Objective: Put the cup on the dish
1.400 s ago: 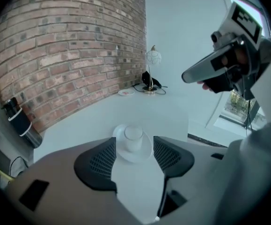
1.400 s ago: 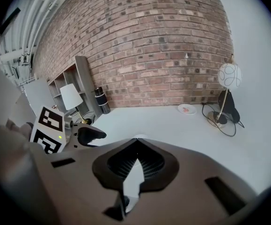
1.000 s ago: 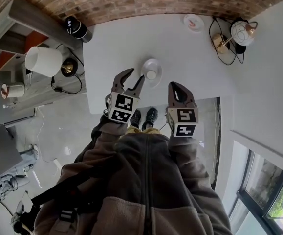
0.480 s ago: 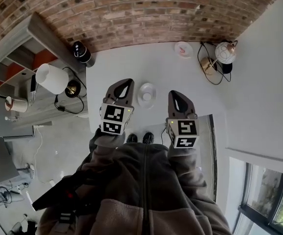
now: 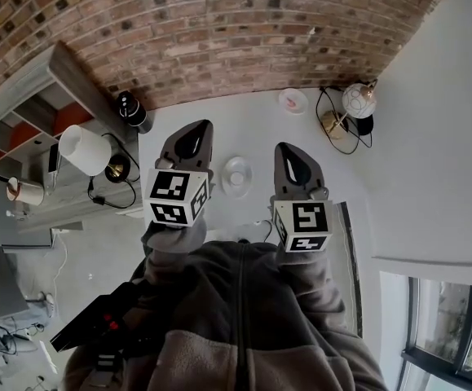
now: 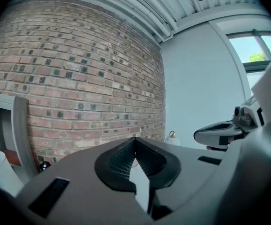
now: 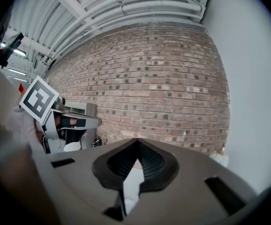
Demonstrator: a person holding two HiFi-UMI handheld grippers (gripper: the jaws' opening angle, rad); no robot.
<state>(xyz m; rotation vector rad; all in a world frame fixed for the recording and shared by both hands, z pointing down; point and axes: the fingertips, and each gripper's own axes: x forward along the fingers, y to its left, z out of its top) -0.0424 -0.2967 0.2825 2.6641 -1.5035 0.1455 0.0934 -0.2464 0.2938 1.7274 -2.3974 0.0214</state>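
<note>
Both tools are up off the worktop here, held level out in front of the person. The left hand-held gripper has its jaws pressed together, tips meeting, with nothing between them; its own view looks straight across at the brick wall. The right hand-held gripper is the same story: jaws pressed together, nothing pinched, also facing the bricks. Each one shows in the other's view, side by side with a gap between them.

And the cup? It sits on the dish, down on the white worktop in the gap between the two hand-held grippers as the head view sees it, touched by neither (it is small and a bit soft in that view, so no finer detail).

Around the edges: a second small pinkish dish lies near the far edge of the worktop, close to the wall, and a lamp with a round globe and a coiled cable stands in the far right corner. Off the worktop's left corner there is a dark cylinder, with a white lamp shade on the shelf unit just beside it.
</note>
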